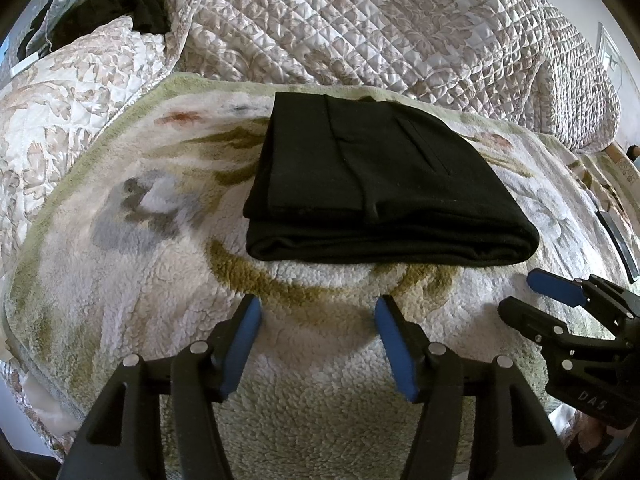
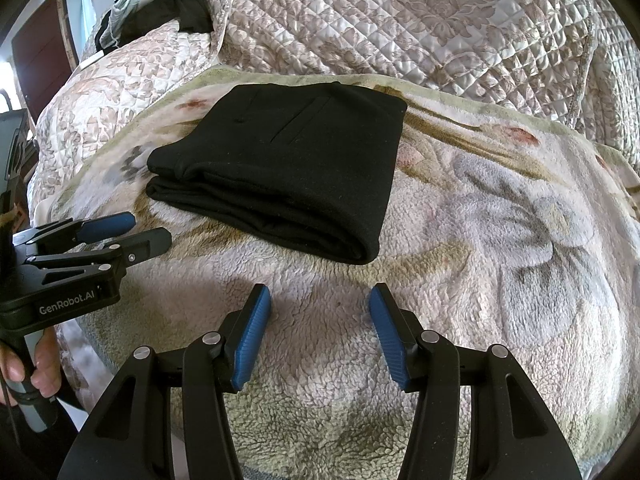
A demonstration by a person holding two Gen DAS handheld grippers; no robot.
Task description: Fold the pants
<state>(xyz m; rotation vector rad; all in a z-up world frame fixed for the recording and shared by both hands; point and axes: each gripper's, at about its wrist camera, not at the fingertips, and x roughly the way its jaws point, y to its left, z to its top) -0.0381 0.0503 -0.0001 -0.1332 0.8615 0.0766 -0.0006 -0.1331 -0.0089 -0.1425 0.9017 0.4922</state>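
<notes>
pants: black pants (image 1: 384, 184) folded into a compact rectangular stack, several layers showing at the near edge; welt pocket slit on the top face. Lying flat on the fleece blanket (image 1: 140, 260), toward its far half.
left gripper: left gripper (image 1: 318, 312) jaws spread wide, nothing between the blue pads. Hovering over bare blanket just short of the stack's near folded edge, not touching the cloth. The stack sits straight ahead of it, roughly centred on the gap.
right gripper: right gripper (image 2: 320, 300) also spread, pads holding nothing. Over bare blanket near the stack's near-right corner; the pants (image 2: 288, 168) lie ahead and to its left, apart from the fingertips.
cross-view: the right wrist view shows the left gripper (image 2: 148, 230) from the side at the left edge, tips beside the stack's near-left corner, clear of it. A hand (image 2: 24, 364) grips its handle.
surface: floral fleece blanket (image 2: 500, 240) spread over a quilted bedspread (image 2: 400, 20).
background: dark clothing heap (image 1: 120, 4) at the far left, on the bed behind a pillow.
</notes>
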